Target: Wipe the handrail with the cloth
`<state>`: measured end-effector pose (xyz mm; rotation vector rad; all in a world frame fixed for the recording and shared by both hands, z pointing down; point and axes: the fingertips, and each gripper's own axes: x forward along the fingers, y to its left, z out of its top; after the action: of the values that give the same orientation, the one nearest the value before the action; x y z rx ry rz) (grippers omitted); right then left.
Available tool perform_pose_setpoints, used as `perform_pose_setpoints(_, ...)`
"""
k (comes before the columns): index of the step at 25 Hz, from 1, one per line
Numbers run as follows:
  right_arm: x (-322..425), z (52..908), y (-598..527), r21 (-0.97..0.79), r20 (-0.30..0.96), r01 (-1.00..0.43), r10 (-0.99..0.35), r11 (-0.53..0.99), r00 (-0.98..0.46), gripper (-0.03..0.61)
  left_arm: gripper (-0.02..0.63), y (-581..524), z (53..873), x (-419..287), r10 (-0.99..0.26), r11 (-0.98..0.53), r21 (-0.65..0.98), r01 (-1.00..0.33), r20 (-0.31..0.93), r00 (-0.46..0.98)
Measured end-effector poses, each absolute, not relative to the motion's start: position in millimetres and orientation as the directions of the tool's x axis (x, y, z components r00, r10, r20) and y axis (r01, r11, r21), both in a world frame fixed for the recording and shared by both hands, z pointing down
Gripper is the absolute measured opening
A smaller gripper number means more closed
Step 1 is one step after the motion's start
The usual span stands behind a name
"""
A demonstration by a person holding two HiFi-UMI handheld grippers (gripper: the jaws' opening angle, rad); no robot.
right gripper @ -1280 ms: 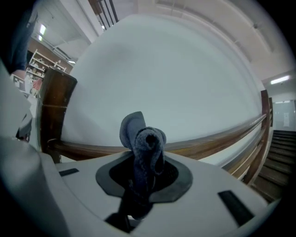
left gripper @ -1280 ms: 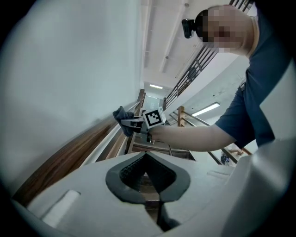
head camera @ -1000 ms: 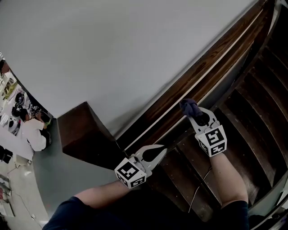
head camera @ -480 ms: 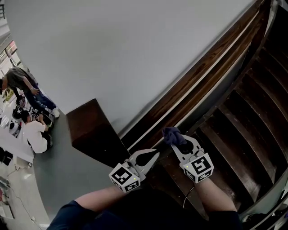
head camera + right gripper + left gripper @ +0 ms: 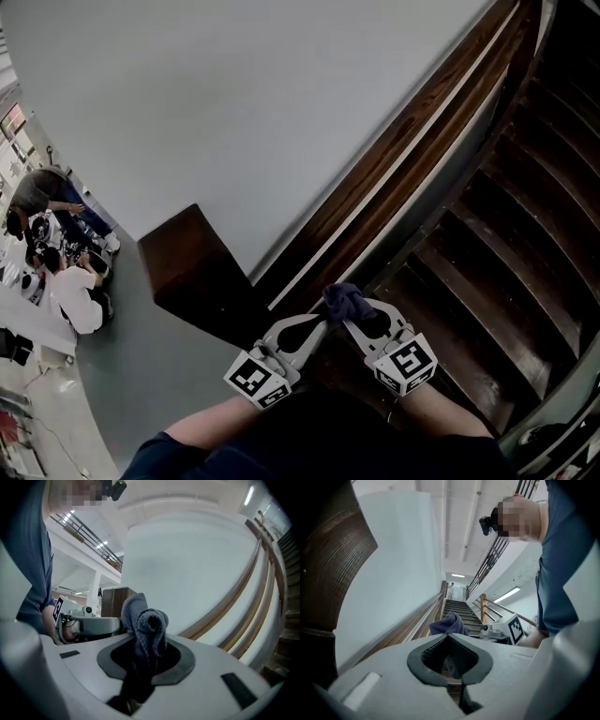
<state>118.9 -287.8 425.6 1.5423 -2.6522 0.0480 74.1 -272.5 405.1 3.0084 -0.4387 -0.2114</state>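
Observation:
A dark wooden handrail (image 5: 403,169) runs diagonally up the staircase beside the grey wall, ending at a brown newel block (image 5: 187,267). My right gripper (image 5: 349,311) is shut on a bunched blue-grey cloth (image 5: 343,299), which presses against the lower end of the rail. In the right gripper view the cloth (image 5: 145,625) sticks up between the jaws. My left gripper (image 5: 319,325) is shut with nothing in it, its tip close beside the cloth. The cloth (image 5: 449,623) shows just past the left jaws.
Dark wooden stair treads (image 5: 487,281) climb to the right of the rail. The grey curved wall (image 5: 234,112) lies to its left. Far below at the left edge, people (image 5: 66,281) sit and stand around a table. A second railing (image 5: 506,609) borders the stairs.
Both grippers have moved down the rail toward its lower end, the right one carrying the cloth along it. They have drawn closer together.

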Motion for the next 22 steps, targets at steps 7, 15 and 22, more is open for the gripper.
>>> perform_pose_setpoints(7,115,431,-269,-0.027,0.074,-0.874,-0.870,0.486,-0.487,0.094,0.002,-256,403,75,-0.272,-0.960,0.111,-0.258,-0.134,0.953)
perform_pose_setpoints(15,107,436,-257,-0.030,0.080,-0.867,-0.864,0.497,-0.497,0.094,0.002,-244,405,72,-0.275,-0.959,0.120,-0.259,-0.145,0.951)
perform_pose_setpoints(22,102,438,-252,-0.031,0.084,-0.858,-0.854,0.512,-0.513,0.094,0.002,-240,408,68,-0.288,-0.954,0.131,-0.270,-0.147,0.946)
